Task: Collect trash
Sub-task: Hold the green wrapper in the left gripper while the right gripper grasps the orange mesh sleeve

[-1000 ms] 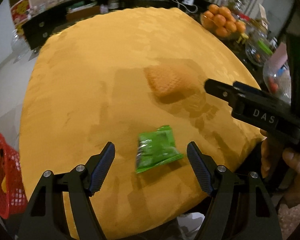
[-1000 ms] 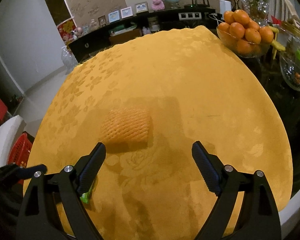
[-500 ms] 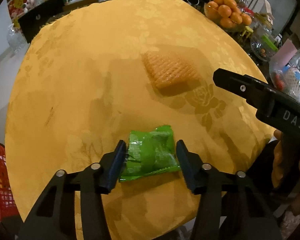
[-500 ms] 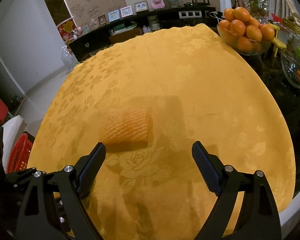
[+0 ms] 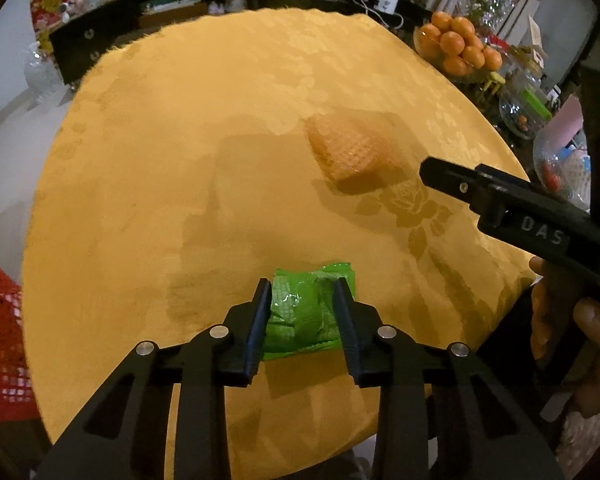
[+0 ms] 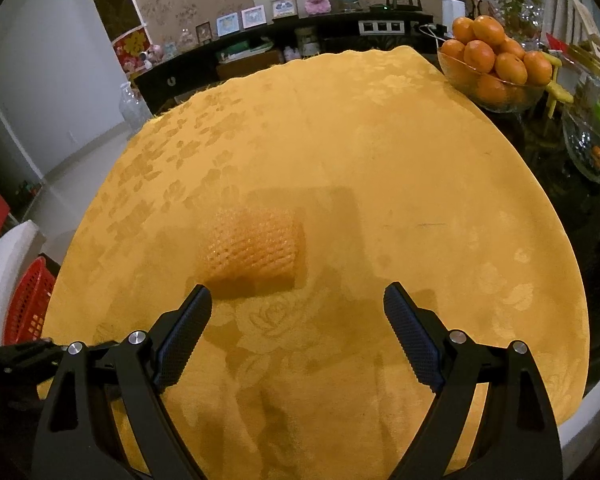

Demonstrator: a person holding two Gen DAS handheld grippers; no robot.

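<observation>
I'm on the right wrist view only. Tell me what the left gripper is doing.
Observer: The left gripper is shut on a green wrapper near the table's front edge; its fingers press both sides.
Operator: Say whether the wrapper is off the tablecloth.
Observer: I cannot tell; its far end shows against the yellow tablecloth, but no gap is clear.
Operator: Give me my own gripper's position from that side.
Observer: The right gripper is open, one finger reaching in just right of the orange foam net.
</observation>
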